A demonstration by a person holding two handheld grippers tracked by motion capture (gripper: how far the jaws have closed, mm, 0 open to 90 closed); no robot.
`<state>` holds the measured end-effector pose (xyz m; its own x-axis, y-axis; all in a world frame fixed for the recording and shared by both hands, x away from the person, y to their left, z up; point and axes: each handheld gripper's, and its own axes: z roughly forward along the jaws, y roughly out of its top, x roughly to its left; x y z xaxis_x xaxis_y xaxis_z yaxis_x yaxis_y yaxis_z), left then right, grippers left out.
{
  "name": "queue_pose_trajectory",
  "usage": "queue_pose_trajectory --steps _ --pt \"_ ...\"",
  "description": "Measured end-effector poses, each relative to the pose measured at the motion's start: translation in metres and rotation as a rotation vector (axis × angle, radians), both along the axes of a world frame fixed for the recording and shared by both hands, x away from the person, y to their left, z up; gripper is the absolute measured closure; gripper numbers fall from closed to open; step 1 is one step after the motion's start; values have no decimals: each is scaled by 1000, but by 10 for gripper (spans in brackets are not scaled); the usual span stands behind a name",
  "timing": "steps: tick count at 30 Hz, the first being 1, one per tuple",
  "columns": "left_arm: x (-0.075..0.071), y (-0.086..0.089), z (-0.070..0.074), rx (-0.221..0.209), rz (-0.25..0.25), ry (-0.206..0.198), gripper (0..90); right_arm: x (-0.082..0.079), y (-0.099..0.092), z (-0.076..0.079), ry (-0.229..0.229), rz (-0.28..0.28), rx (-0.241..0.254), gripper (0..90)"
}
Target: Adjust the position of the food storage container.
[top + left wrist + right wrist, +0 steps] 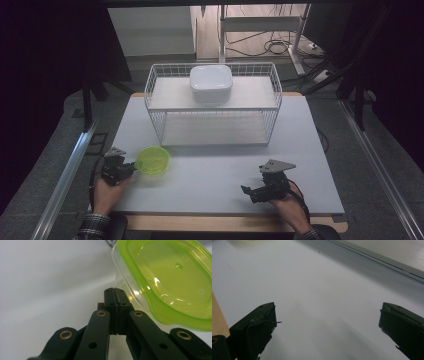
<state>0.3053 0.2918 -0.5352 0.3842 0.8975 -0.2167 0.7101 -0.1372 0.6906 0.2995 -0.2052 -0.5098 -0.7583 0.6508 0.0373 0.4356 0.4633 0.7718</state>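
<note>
Green-lidded clear plastic container [153,160] sits on the bench [215,175] just off the tips of the left tongs [131,169] — touching or a hair apart, can't tell. Those tongs are pinched fully together with nothing between them, so my guess is they're set to nudge the tub along rather than grab it. Right tongs [246,192] rest low over bare bench, spread wide and holding nothing — parked well away from the tub. Beyond both stands a white wire rack [213,105] with a white lidded box [210,82] on top.
</note>
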Motion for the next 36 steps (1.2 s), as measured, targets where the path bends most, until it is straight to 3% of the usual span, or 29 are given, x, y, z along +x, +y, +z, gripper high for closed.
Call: queue_pose_trajectory --steps 10,21,36 --pt "9 -18 -1 -14 -40 -4 900 0 2 -1 2 7 -9 21" --pt "17 -53 1 -19 -136 -6 900 0 3 -2 2 9 -12 21" --pt "15 -97 2 -38 -259 4 900 0 3 -2 3 12 -17 21"
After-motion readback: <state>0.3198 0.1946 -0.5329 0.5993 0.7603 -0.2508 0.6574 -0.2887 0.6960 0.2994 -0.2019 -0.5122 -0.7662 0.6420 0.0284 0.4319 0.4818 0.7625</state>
